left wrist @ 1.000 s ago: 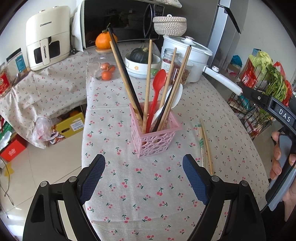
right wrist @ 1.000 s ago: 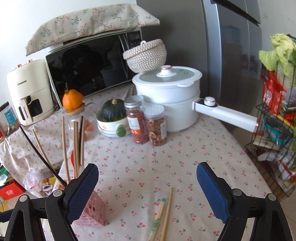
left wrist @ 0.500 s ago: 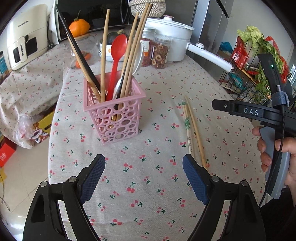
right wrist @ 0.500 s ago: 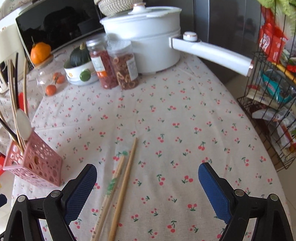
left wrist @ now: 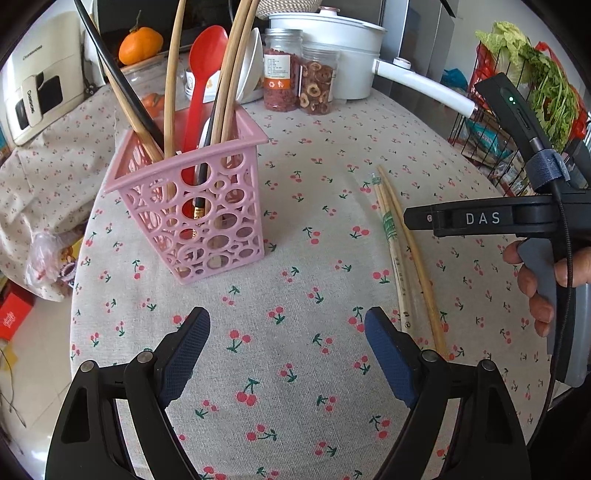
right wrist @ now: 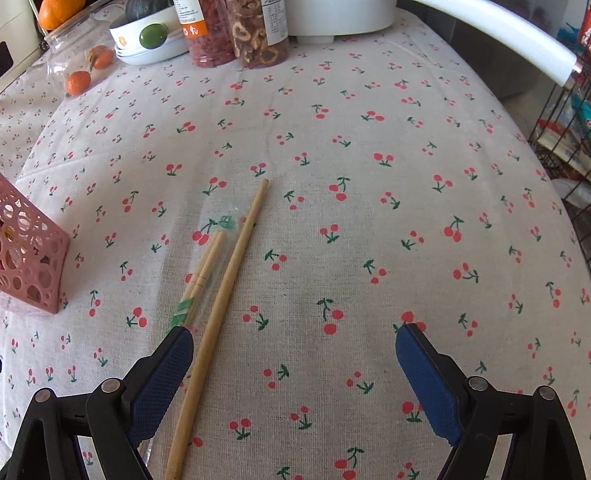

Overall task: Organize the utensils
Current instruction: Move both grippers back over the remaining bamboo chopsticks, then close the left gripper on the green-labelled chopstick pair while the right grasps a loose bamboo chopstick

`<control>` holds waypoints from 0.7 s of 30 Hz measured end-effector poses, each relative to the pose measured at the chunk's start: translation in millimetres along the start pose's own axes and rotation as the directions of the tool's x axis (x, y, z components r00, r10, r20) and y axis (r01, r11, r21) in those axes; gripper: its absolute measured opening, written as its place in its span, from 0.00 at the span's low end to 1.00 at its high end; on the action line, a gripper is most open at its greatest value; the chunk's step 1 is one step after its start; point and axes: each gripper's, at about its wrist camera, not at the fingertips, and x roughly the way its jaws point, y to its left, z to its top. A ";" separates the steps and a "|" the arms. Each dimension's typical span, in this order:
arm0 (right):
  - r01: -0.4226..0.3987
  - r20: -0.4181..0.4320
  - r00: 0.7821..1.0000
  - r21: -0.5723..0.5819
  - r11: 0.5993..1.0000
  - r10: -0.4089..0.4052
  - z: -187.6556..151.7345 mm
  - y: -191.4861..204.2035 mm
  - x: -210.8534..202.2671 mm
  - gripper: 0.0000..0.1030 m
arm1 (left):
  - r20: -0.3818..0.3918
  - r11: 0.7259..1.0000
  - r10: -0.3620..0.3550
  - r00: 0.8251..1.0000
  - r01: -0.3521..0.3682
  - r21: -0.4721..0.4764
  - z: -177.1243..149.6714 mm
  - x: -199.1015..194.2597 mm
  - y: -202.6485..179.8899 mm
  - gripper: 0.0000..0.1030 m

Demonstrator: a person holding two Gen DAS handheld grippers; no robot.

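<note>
From the left wrist view, the left gripper (left wrist: 287, 350) hangs low over the cloth (left wrist: 295, 369) with its jaws spread wide and nothing between them; looks to me like it's just parked out of the way, maybe ready to steady the basket (left wrist: 192, 206) if needed. The pink basket sits up and to the left, near but not touching, and it's already stuffed: I count roughly five wooden chopsticks, one black one, one red spoon (left wrist: 201, 85) and what looks like one white spoon behind it; hard to be sure, they overlap. They lean every which way because the basket is wide and open. Off to the right lie the loose chopsticks (left wrist: 402, 251), well apart from the basket; the right-hand tool hovers just over them.

From the right wrist view, the right gripper (right wrist: 293, 354) is also released, jaws wide, holding nothing; its left pad (right wrist: 162, 373) sits right over the near end of the wrapped pair (right wrist: 201, 273), and the bare chopstick (right wrist: 225, 291) runs just inside that pad. So one bare stick plus one pair in a clear sleeve with green print; three sticks total, I'd guess. My read is it's lining up to pinch them and needs to shift left to centre them. Two jars (right wrist: 236, 33) stand at the back.
</note>
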 end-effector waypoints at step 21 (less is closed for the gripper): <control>0.035 -0.047 0.998 -0.050 0.998 -0.037 -5.6 -11.8 1.5 0.16 | -0.006 0.999 -0.041 0.999 0.041 0.035 10.5 -1.0 -35.8 0.85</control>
